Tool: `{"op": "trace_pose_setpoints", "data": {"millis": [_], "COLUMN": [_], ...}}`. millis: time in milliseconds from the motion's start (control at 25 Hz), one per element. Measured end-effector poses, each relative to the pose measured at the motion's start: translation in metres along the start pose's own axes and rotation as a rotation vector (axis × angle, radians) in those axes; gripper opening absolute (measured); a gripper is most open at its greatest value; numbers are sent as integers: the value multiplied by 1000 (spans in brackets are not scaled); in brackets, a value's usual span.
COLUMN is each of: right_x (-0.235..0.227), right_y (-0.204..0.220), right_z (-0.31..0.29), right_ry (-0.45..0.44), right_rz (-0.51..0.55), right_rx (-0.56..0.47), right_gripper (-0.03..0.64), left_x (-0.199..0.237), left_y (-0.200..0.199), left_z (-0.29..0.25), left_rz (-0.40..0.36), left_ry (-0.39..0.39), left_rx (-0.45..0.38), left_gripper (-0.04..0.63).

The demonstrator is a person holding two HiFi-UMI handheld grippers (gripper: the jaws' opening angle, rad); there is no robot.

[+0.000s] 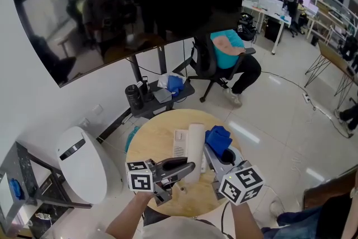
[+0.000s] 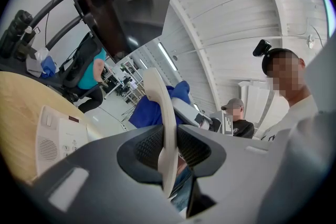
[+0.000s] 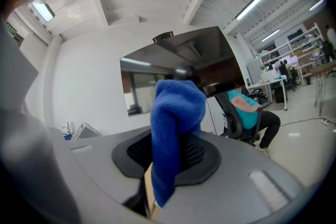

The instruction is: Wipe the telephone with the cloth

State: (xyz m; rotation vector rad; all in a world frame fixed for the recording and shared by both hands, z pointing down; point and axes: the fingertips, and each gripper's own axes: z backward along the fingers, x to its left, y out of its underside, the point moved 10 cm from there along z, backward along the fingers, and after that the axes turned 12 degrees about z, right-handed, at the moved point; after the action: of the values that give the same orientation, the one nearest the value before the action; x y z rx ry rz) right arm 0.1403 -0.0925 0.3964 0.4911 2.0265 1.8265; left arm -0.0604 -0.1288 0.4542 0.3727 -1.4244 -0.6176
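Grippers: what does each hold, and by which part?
The left gripper clamps the white handset partway along, toward its near end; right gripper pinches the blue cloth by a bunched fold.

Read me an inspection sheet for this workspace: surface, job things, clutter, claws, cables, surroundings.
Surface: round wooden table, light top.
Job's things: telephone base lies on the table; handset is off the base; blue cloth is held up beside it.
Clutter: nothing seen on the table; a low shelf behind it carries dark and blue items.
Claws: left claw shut on the handset; right claw shut on the blue cloth.
Cables: one cable runs across the floor at the right.
Surroundings: dark screen on a stand, seated person in an office chair, white rounded unit at the left.
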Motion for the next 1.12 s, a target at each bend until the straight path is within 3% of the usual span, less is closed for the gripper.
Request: {"op": "trace_pose_setpoints", "data": {"millis": [1120], "right_x": [-36], "right_y": [-42], "right_z": [-36], "right_ry": [38], "right_rz": [70], "right_rx": [11], "right_gripper": [86], "left_x": [-3], "left_y": [13], "left_z": [-8], "left_rz": [-15], "left_ry": [15], "left_rx": [67], "left_gripper": [78]}}
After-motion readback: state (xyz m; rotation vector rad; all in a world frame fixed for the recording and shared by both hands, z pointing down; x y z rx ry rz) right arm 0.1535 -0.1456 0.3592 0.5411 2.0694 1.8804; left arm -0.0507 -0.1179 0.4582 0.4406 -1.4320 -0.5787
